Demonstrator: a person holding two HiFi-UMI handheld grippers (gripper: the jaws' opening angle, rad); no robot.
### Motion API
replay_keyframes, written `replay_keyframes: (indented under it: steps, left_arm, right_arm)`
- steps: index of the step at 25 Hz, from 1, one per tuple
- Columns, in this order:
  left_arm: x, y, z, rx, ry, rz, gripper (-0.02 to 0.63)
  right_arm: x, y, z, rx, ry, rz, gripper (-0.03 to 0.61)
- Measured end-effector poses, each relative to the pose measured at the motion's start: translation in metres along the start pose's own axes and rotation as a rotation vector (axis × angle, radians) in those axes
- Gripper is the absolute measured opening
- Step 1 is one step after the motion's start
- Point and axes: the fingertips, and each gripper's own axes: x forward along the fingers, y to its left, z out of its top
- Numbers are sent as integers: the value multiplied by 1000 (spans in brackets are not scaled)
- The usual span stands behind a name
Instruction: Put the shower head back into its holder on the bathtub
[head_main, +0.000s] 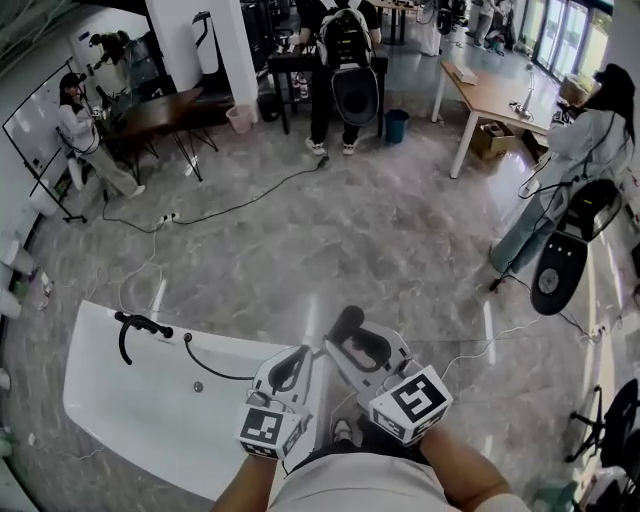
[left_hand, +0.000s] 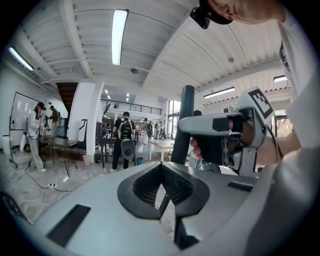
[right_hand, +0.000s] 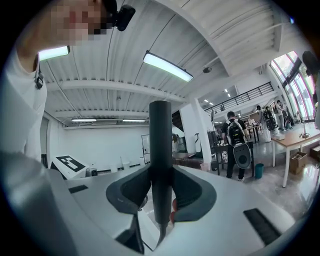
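A white bathtub (head_main: 110, 400) lies at the lower left of the head view, with a black fitting and holder (head_main: 140, 325) on its far rim. A thin black hose (head_main: 215, 372) runs from there towards my left gripper (head_main: 293, 365). In the left gripper view the left gripper (left_hand: 162, 187) is shut, with the ribbed hose (left_hand: 163, 205) pinched at the jaws' meeting line. My right gripper (right_hand: 160, 200) is shut on the black shower head handle (right_hand: 160, 150), which stands upright between its jaws. Both grippers hover side by side to the right of the tub's near end, and the shower head (head_main: 347, 320) pokes forward.
Grey marble floor with cables (head_main: 230, 205) stretches ahead. A person with a backpack (head_main: 345, 45) stands at a dark table, another person (head_main: 80, 130) sits far left, and one (head_main: 585, 150) is at the right. A wooden table (head_main: 495, 95) and a blue bin (head_main: 396, 125) stand beyond.
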Motion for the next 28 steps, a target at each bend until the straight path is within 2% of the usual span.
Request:
replay_keyframes:
  steps: [5,11,19,28]
  left_arm:
    - [9,2,4,8,30,12,5]
    - [52,-7,8,10,53,59,5]
    - [81,6,21,-16,37,195,5]
    - [71,36,27,-45,35,296,5]
  right_arm:
    - [3,-11,7,16,-13,14,137]
    - [1,-58,10,35,-11,57,137]
    - [11,-104,25,31,-16,148,137]
    - [55,-107,48,21,-25,234,137]
